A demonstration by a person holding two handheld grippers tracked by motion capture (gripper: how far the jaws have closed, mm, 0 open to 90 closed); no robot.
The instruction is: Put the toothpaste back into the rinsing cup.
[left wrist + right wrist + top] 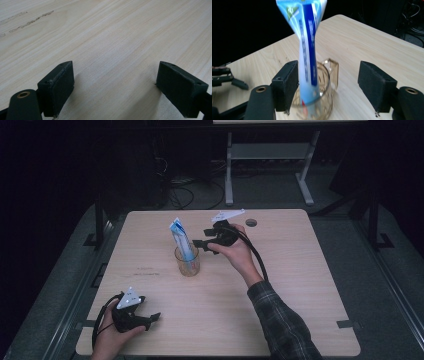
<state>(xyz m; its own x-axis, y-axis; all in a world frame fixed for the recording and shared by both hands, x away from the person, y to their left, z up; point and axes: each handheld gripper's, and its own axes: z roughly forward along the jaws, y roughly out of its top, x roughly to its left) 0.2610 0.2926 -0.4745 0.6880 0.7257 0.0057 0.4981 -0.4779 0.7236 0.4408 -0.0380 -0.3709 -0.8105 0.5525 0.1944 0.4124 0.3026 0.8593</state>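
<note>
The toothpaste tube (308,50) stands in the glass cup (322,100) between the right gripper (329,87)'s open jaws; closing off-centre could tip the cup. The left gripper (131,312) rests open on the tabletop (300,270).

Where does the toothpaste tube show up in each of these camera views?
High view: the toothpaste tube stands in the glass cup at table centre, left of the right gripper.
Left gripper view: not in it; bare table between open jaws.
Right gripper view: tube rises centre-left from the cup, against the left jaw.
Shared landmark: the pale wood table.
</note>
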